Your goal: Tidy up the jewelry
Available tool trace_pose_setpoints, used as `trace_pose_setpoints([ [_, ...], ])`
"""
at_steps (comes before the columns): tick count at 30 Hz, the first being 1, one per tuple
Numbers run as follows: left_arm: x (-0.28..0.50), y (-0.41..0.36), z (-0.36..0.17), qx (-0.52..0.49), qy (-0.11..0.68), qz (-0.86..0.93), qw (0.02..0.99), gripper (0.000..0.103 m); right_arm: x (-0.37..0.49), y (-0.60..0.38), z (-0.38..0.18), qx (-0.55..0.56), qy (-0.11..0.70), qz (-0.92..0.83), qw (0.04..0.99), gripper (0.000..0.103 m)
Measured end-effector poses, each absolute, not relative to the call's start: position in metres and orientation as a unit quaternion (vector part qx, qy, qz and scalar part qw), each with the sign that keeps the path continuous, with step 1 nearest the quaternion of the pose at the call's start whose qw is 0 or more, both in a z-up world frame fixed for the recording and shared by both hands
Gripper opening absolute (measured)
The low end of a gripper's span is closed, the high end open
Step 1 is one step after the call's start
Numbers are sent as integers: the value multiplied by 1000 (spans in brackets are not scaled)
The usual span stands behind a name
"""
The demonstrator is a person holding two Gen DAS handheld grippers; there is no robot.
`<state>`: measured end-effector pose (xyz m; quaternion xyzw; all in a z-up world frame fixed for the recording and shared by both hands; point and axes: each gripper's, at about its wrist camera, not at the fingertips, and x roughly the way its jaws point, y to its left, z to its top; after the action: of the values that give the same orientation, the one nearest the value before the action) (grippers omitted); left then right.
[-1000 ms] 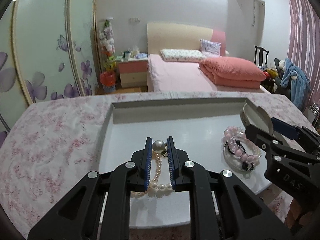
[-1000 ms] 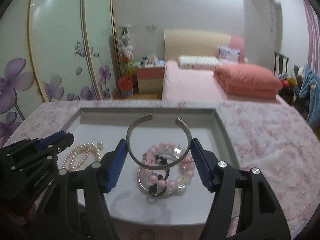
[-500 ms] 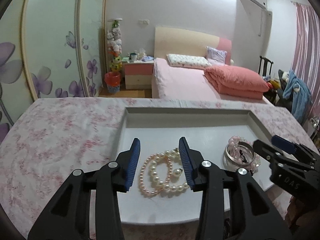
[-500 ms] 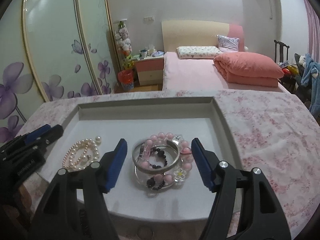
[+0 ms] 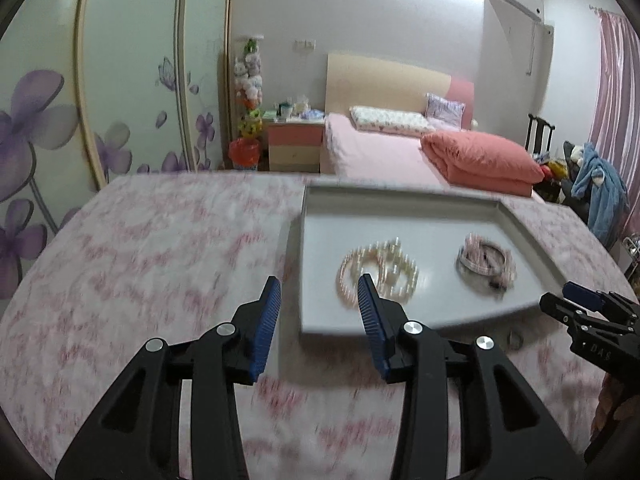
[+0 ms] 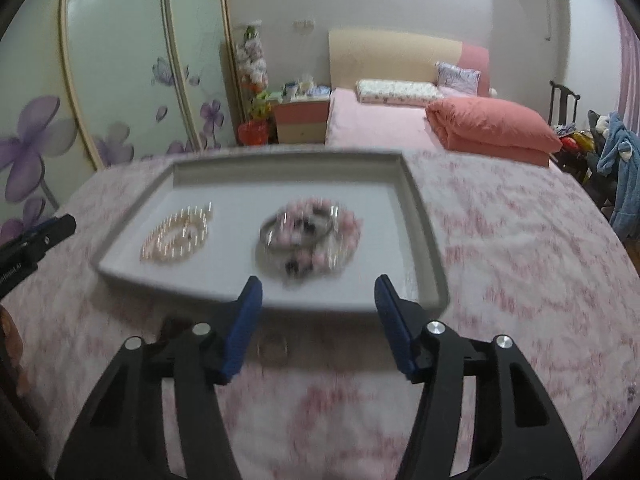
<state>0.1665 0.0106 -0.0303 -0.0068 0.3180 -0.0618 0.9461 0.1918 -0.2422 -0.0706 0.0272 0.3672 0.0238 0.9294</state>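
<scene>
A grey tray lies on the pink floral tablecloth. In it a pearl necklace lies coiled at the left, and a silver bangle with pink bead bracelets lies in a pile at the right. My left gripper is open and empty, low over the cloth at the tray's near left corner. My right gripper is open and empty, just short of the tray's front edge. A small ring lies on the cloth before the tray.
The table's cloth spreads wide to the left of the tray and to its right. A bed, a nightstand and a flowered wardrobe stand behind the table.
Left gripper let go of the pearl necklace, opened and drew back left off the tray. Right gripper dropped the silver bangle onto the bead bracelets and drew back past the tray's front edge.
</scene>
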Motion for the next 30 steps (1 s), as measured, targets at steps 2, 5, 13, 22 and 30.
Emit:
trace_pose_setpoints([
  [2,162,15,-37,-11,329,-68,942,47,186,-241,-81,25,387,32,921,48],
  [5,154,22,-50,-9,341,-69,938,50,182,-236,-91,18,405,41,913,45],
  [13,151,31,-57,-16,346,-58,936,56,191,-212,-101,-8,430,50,902,41],
  [22,148,15,-58,-3,355,-79,932,56,195,-212,-101,-16,429,43,902,22],
  [30,151,-41,-63,23,391,-164,905,56,179,-247,-100,6,430,5,903,22],
])
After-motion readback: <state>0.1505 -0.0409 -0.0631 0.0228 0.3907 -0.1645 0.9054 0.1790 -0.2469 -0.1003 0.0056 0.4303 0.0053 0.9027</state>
